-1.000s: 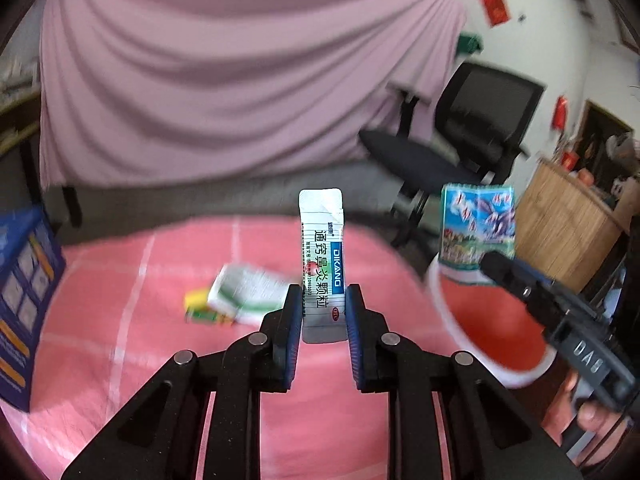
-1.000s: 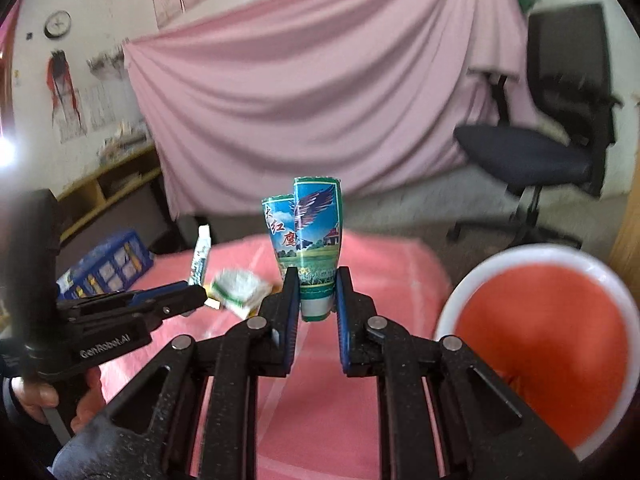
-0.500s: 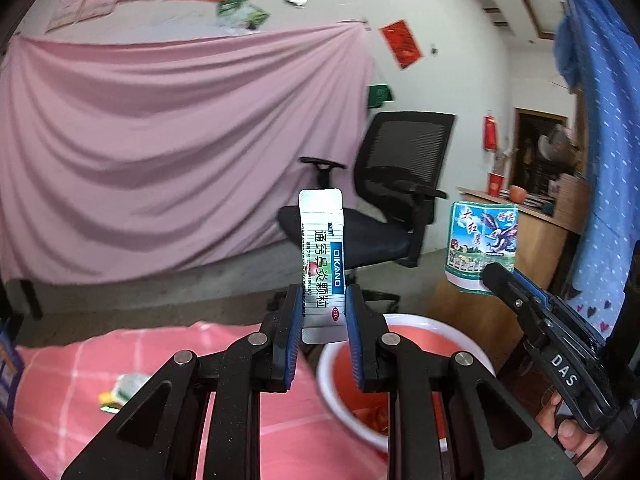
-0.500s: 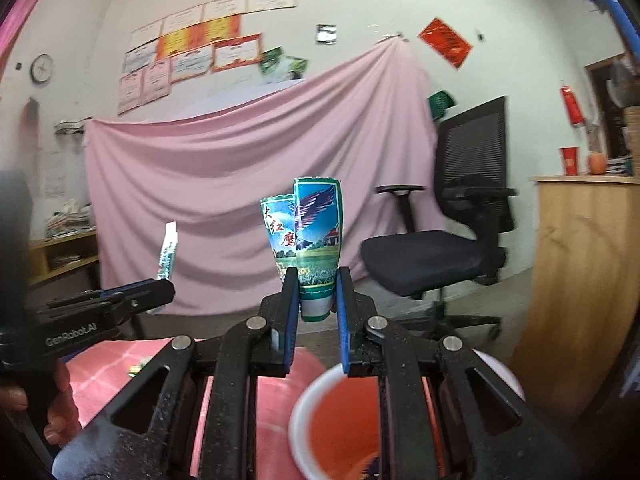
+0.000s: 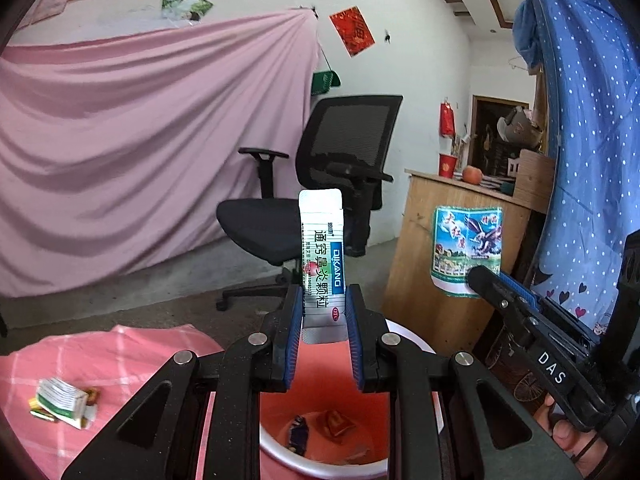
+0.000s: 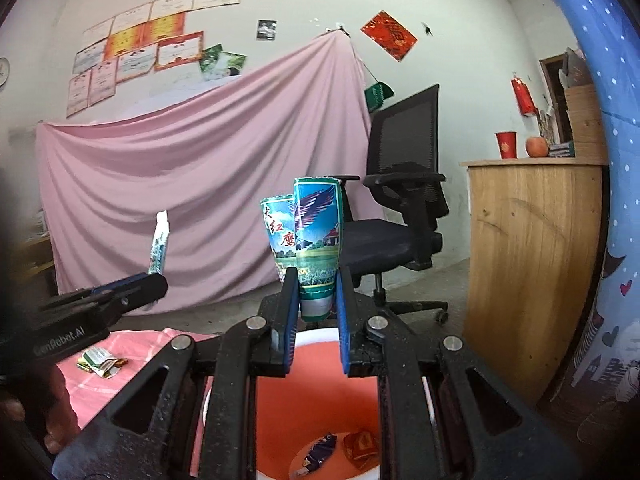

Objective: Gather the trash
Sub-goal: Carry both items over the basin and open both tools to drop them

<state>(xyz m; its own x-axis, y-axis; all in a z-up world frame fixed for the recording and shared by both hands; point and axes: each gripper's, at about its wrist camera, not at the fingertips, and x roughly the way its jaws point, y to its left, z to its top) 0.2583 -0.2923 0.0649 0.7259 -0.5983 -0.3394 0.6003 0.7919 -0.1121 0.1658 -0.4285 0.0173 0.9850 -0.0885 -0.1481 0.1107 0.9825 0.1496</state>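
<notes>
My left gripper (image 5: 322, 316) is shut on a white medicine sachet (image 5: 322, 256) with a blue label, held upright over the red bin (image 5: 416, 344). My right gripper (image 6: 316, 300) is shut on a blue-green eagle-print wrapper (image 6: 310, 236), also above the red bin (image 6: 320, 392). Each gripper shows in the other's view: the right one (image 5: 478, 276) with its wrapper (image 5: 466, 244) to the right, the left one (image 6: 156, 280) with its sachet (image 6: 159, 246) to the left. Wrappers (image 5: 334, 424) lie in the bin.
More trash, a green-white packet (image 5: 62, 400), lies on the pink checked cloth (image 5: 120, 360) to the left. A black office chair (image 5: 320, 188) stands behind the bin, a wooden counter (image 5: 448, 248) at the right, a blue dotted curtain (image 5: 588, 120) far right.
Both grippers have swung right, from over the pink cloth to above the red bin, each still holding its piece of trash. The packet on the cloth now lies far left.
</notes>
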